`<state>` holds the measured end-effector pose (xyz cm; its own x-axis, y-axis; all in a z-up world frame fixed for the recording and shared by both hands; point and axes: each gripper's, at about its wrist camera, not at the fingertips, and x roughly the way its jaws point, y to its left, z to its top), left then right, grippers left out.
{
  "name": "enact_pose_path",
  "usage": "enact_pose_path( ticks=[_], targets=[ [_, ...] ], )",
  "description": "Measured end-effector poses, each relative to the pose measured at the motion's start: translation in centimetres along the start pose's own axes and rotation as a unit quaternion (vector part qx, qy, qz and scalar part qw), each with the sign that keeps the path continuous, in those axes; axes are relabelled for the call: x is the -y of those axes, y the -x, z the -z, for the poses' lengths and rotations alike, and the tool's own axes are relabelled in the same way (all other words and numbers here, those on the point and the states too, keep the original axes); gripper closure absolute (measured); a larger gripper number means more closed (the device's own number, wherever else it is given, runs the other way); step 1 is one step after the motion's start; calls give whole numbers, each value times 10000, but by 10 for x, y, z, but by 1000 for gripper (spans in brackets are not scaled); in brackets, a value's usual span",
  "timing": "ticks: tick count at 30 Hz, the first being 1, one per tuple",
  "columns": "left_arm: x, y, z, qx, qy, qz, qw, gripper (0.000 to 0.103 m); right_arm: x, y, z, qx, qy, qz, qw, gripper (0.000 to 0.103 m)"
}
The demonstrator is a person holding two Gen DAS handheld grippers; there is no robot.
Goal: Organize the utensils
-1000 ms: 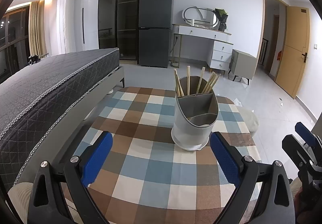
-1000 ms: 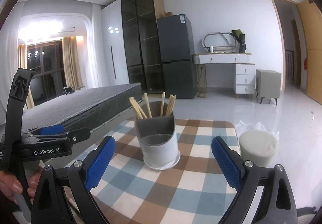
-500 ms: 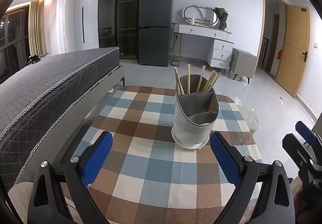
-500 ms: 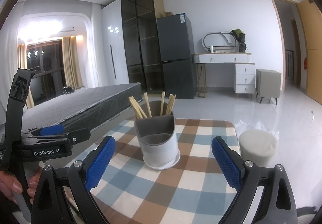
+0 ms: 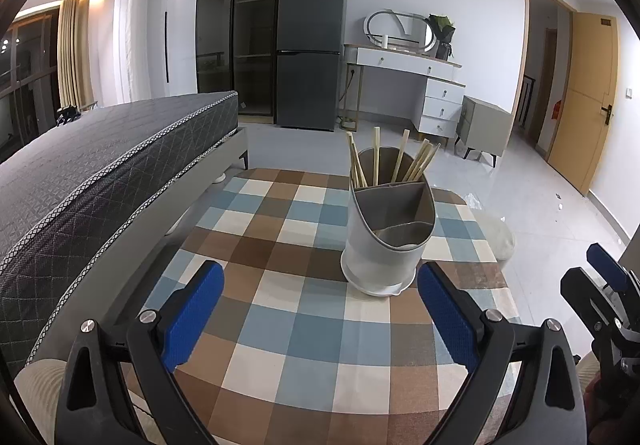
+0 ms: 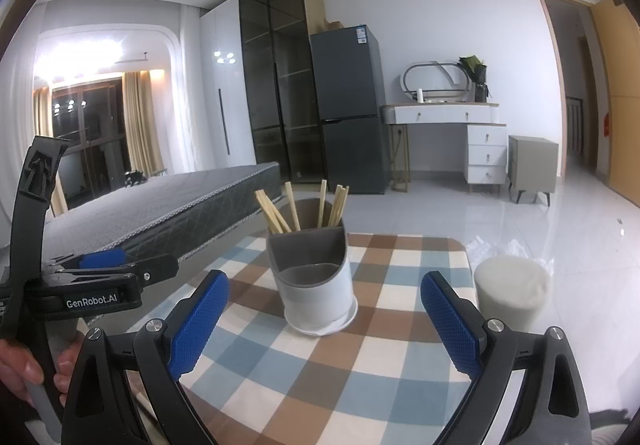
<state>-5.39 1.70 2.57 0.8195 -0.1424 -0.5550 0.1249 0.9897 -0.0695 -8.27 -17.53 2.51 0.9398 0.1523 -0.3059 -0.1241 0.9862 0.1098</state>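
A bed (image 5: 100, 165) with a dark quilted mattress is lying along the left side of the checked table (image 5: 280, 325). The table, covered in a brown, blue and cream check cloth, is carrying a single item. A round pale stool (image 6: 514, 293) is standing on the floor just beside the table's right edge.

The utensil holder (image 5: 386, 241), white with a grey divided top, is standing upright on the far half of the table. The wooden chopsticks (image 5: 378, 163) are standing in its rear compartment, fanned outward and leaning against the wall. The front compartments are showing nothing inside.

The left gripper (image 5: 320, 321) is hovering over the near part of the table with its jaws spread wide. Its blue pads (image 5: 192, 313) are gripping nothing and touching nothing; the holder is sitting ahead of them, nearer the right-hand pad.

The right gripper (image 6: 324, 323) is likewise spread wide and carrying nothing. The holder is sitting ahead of it, between the lines of its two pads and apart from both. The left gripper's body is showing at the left edge of the right wrist view, held in the person's hand (image 6: 24, 365).
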Motion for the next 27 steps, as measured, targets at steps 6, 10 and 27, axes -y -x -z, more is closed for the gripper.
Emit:
enact_pose_path(
  ticks=[6, 10, 27],
  targets=[
    [0, 0, 0, -9, 0, 10, 10000, 8, 0, 0, 0, 5, 0, 3, 10000, 6],
    [0, 0, 0, -1, 0, -15, 10000, 8, 0, 0, 0, -3, 4, 4, 10000, 6],
    [2, 1, 1, 56, -96, -23, 9999, 8, 0, 0, 0, -2, 9, 13, 10000, 5]
  ],
)
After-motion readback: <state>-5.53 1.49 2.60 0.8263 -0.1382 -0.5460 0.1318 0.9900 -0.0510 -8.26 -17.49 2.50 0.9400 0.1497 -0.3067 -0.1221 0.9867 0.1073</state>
